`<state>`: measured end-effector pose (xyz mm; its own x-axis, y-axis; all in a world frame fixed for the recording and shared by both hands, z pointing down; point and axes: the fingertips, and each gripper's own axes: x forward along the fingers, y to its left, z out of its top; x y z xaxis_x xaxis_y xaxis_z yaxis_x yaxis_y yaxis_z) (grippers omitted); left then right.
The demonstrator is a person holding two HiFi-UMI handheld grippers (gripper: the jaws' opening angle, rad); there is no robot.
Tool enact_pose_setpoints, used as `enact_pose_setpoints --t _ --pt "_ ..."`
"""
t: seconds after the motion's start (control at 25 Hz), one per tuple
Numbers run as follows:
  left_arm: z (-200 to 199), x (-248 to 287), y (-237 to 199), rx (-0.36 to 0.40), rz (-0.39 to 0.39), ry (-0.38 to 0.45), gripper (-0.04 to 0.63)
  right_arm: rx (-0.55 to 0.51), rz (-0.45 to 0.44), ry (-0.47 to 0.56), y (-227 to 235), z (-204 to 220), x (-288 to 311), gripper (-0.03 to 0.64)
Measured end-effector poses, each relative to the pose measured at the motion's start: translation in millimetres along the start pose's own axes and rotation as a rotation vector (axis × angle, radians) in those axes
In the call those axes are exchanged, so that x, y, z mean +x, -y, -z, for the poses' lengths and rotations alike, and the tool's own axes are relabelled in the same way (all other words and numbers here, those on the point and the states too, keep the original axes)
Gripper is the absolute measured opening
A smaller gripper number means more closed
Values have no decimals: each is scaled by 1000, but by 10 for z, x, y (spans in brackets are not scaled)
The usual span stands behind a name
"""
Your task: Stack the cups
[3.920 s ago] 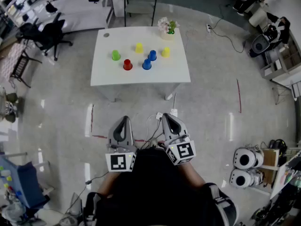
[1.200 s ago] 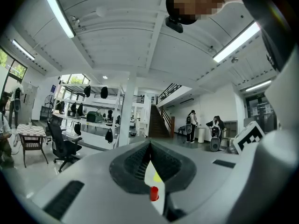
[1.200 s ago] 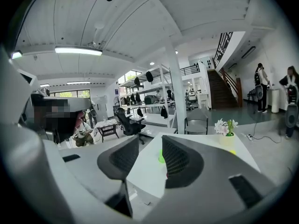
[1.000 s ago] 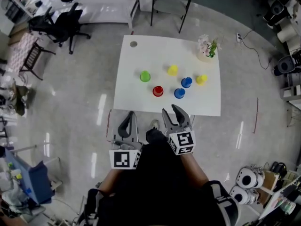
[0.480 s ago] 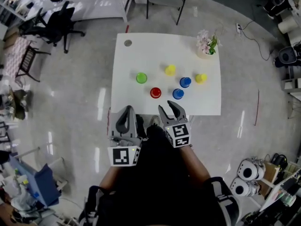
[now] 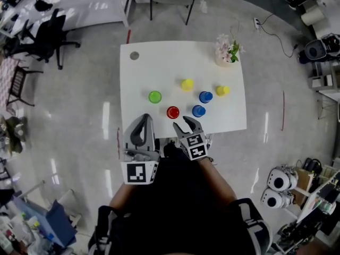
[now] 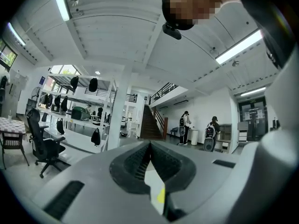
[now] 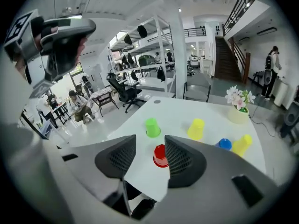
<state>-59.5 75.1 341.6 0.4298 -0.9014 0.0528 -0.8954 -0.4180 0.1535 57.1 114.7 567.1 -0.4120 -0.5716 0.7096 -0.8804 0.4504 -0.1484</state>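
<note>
While we stand at the near edge of the white surface (image 6: 138, 73), our right hand-held gripper (image 8: 149, 148) has just been opening; its jaws stand wide apart with nothing between them. The red cup (image 8: 160, 155) sits just beyond it. Our left hand-held gripper (image 7: 149, 146) is closed and empty. The green cup (image 6: 155, 96) stands far left of the red one, and the near blue cup (image 6: 198, 110) stands to its right.
</note>
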Motion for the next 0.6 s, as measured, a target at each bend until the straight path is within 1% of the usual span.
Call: enact_pose_setpoints --t 0.12,0.28,0.4,0.6 --pt "41 101 -56 -14 17 -16 21 10 20 -75 97 150 248 222" --pt "79 202 -216 -15 31 -38 21 43 48 -145 176 281 539 224" --pt "67 279 -383 -18 39 -32 21 65 59 -194 175 361 741 230" --pt "60 398 -529 -18 52 -37 21 100 83 -260 240 507 918 238"
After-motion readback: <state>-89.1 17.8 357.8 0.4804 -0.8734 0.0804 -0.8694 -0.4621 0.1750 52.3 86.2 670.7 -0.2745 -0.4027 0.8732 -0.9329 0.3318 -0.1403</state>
